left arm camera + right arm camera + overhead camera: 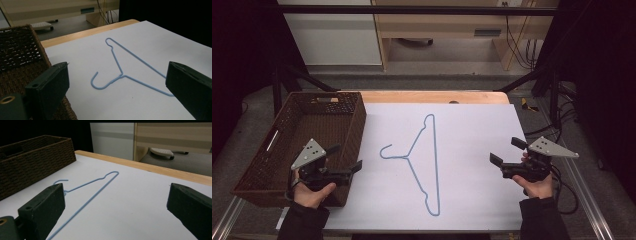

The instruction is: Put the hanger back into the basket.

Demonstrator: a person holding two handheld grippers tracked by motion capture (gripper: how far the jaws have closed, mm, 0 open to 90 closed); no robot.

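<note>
Blue wire hanger (424, 165) lies flat mid-table, right of the wicker basket (287, 150); left gripper (346, 160) and right gripper (504, 152) flank it, jaws apart, seemingly poised to pick it up.

In the right gripper view the hanger (86, 202) runs behind a claw jaw; the basket (30, 160) is cut off at the left edge.
</note>
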